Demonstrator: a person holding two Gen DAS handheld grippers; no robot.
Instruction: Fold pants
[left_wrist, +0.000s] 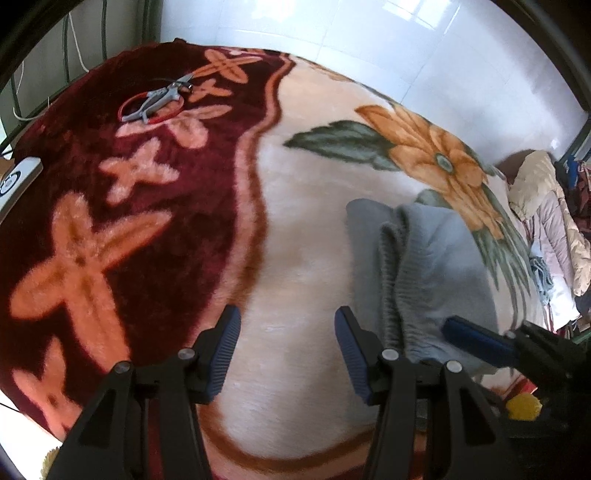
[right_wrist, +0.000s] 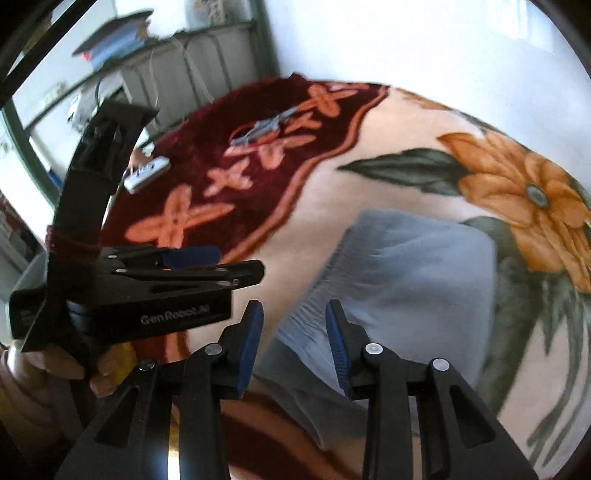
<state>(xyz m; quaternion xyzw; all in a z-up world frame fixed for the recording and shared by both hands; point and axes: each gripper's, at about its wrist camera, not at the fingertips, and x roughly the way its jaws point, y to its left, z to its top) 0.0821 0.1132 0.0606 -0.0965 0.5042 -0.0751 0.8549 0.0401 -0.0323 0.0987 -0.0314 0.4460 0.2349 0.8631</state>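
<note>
The light blue-grey pants (left_wrist: 424, 273) lie folded in a compact bundle on the floral blanket (left_wrist: 306, 221), with the ribbed waistband on the bundle's left side. My left gripper (left_wrist: 286, 354) is open and empty over bare blanket, just left of the bundle. In the right wrist view the pants (right_wrist: 399, 280) lie straight ahead. My right gripper (right_wrist: 295, 343) is open and empty, hovering above the bundle's near waistband edge. The right gripper's blue pad (left_wrist: 476, 341) shows at the bundle's near right in the left wrist view. The left gripper (right_wrist: 207, 264) shows at left in the right wrist view.
Grey pruning shears with a red loop (left_wrist: 159, 99) lie on the dark red part of the blanket at the back left. A white remote (right_wrist: 146, 173) lies near the blanket's left edge. Piled clothes (left_wrist: 546, 221) sit at the far right. A metal rack (right_wrist: 192, 62) stands behind.
</note>
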